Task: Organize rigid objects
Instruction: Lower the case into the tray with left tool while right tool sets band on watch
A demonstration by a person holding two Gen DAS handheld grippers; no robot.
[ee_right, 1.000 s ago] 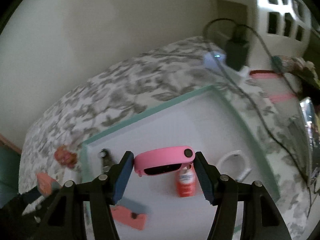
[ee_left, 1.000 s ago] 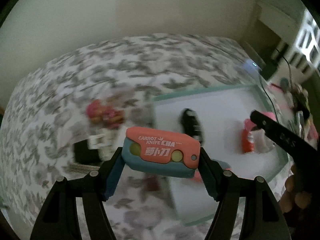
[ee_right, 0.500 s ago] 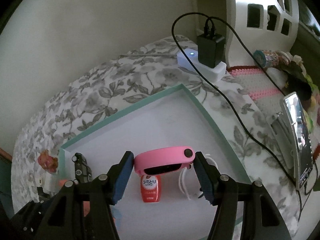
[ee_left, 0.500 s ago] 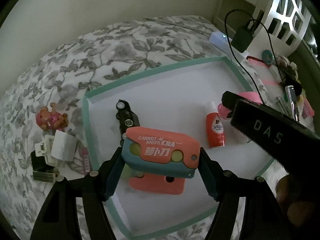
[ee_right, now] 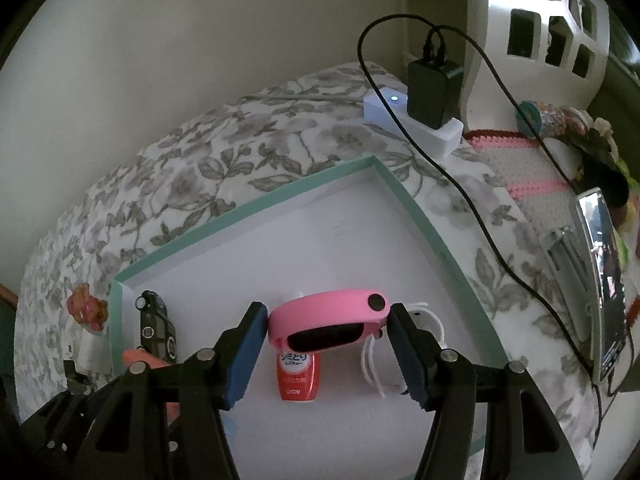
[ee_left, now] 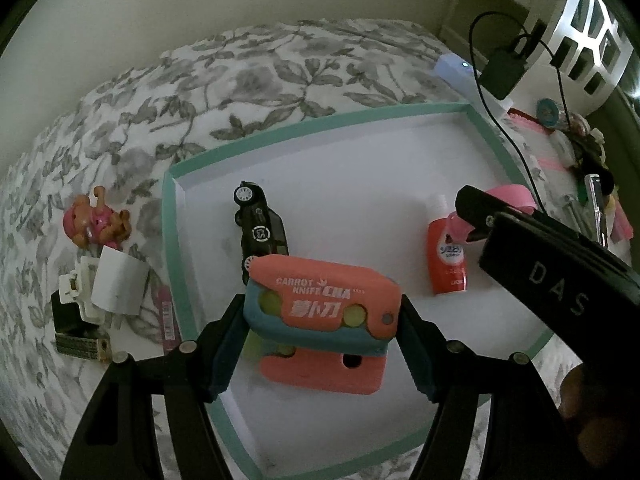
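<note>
Currently left gripper pinches carrot knife above tray, right gripper pinches pink band; car, bottle already in tray; dog figure at 9 o'clock remains outside

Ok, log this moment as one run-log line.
left gripper: shut on carrot knife | right gripper: shut on pink band | both above tray | phase: carry
</note>
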